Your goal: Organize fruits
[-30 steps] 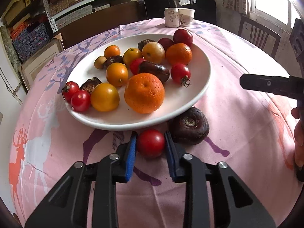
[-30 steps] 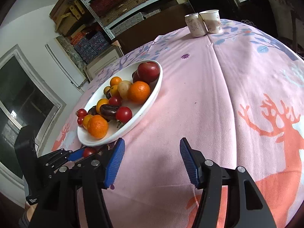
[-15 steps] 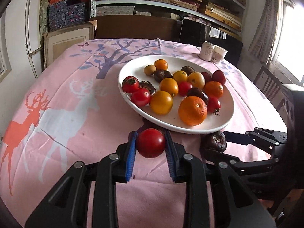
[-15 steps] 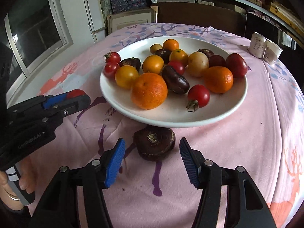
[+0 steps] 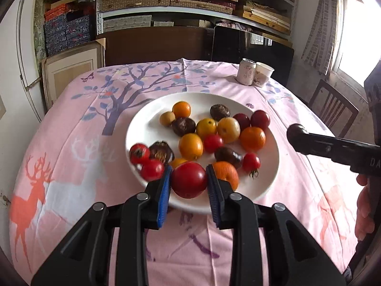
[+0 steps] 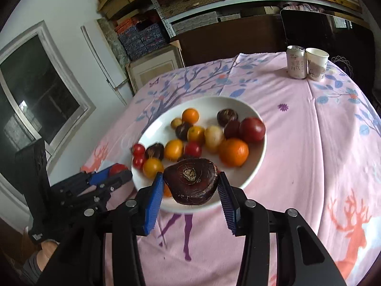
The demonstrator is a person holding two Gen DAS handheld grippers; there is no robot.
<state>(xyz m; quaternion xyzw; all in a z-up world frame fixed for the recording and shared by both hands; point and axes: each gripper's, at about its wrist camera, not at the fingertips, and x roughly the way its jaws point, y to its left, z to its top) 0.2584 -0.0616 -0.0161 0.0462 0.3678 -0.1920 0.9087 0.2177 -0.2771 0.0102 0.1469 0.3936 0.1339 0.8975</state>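
A white plate (image 5: 152, 109) on the pink tablecloth holds several tomatoes, oranges and dark fruits. My left gripper (image 5: 188, 181) is shut on a red tomato (image 5: 189, 180) and holds it over the plate's near rim. My right gripper (image 6: 190, 187) is shut on a dark purple fruit (image 6: 191, 183), raised over the plate's (image 6: 258, 157) near edge. The right gripper also shows at the right of the left wrist view (image 5: 295, 137), and the left gripper at the left of the right wrist view (image 6: 119, 172).
A can (image 5: 247, 71) and a paper cup (image 5: 263, 74) stand at the table's far right. A wooden chair (image 5: 333, 109) stands at the right edge. Shelves with boxes line the back wall.
Both grippers have risen from the cloth. The right gripper closed on the dark purple fruit and lifted it. The left gripper carried the red tomato up over the plate's rim.
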